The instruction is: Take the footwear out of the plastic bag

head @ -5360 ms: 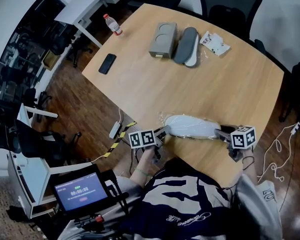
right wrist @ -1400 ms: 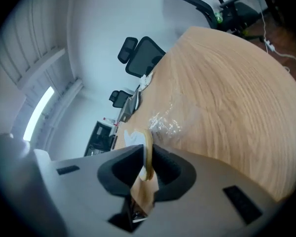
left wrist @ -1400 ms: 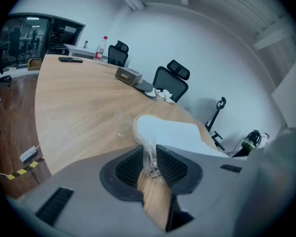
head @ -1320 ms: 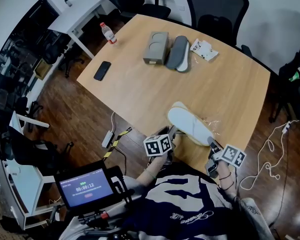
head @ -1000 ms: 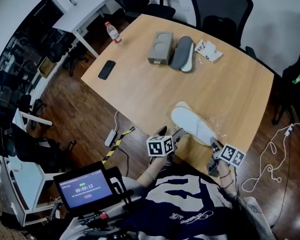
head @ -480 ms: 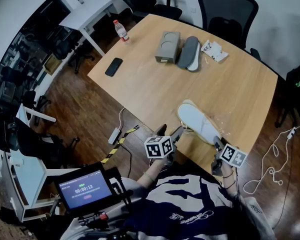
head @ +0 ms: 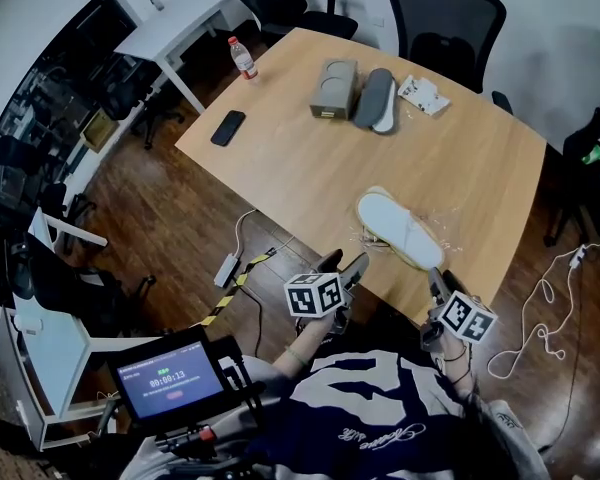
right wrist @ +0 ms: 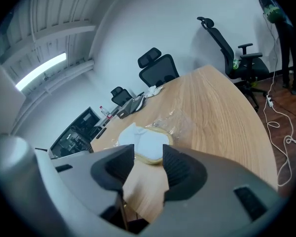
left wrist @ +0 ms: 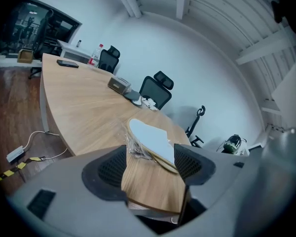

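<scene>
– The left hand-held gripper (head: 344, 264) is hovering just off the edge of the worktop (head: 310, 178). Its jaws are standing apart, though they have just been narrowing a little, with nothing between them. Why is it waiting there?
– It is looking like a release to me. The right hand-held gripper (head: 436, 280) is doing the same: its jaws have just been opening, and they are gripping nothing. Both are pointing at the white slipper (head: 400, 230), which is lying flat near that edge.
– Is it lying free of the plastic bag (right wrist: 180, 118)?
– Mostly, I am guessing. The clear film is bunching beside and behind it and touching it. Whether one end is sitting inside, I cannot tell.
– What are you counting?
– Two hand-held grippers, one bag and two slippers: this one, and a grey-soled slipper (head: 378, 98) resting at the far side against a box (head: 334, 88), probably parked out of the way. I am also seeing one packet (head: 423, 92), one bottle (head: 242, 60) and one phone (head: 227, 128).
</scene>
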The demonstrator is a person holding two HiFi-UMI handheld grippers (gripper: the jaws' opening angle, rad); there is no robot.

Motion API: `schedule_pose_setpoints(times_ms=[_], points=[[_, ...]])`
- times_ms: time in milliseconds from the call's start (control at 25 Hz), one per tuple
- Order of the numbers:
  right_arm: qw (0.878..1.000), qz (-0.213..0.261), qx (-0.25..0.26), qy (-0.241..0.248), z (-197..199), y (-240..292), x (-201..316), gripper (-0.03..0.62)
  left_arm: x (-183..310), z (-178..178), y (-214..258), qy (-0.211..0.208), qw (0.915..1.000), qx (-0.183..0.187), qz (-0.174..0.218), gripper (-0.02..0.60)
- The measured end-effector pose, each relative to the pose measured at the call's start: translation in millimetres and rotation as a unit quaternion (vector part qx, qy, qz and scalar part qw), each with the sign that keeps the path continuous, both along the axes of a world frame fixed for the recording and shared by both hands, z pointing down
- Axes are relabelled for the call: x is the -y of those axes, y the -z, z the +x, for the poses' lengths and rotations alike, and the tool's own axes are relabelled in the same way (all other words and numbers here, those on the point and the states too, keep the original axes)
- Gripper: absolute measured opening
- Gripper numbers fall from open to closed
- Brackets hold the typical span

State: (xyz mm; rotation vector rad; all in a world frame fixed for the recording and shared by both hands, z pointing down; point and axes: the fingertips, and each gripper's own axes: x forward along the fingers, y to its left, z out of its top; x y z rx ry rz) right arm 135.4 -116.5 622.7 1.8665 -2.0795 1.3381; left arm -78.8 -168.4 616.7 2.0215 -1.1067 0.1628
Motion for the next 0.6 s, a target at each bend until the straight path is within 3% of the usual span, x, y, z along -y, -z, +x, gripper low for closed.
schedule_pose_setpoints(times_ms=[440,600], points=[[0.993,0.052,0.021,0.108,-85,45,-67,0.152,-79,4,4,-0.050,0.9984,-0.025,0.012,0.189],[0.988,0.044,0.000,0.147,-100,45,-90,0.123,-100,14,7,-0.062,0.9971,-0.040,0.017,0.092]])
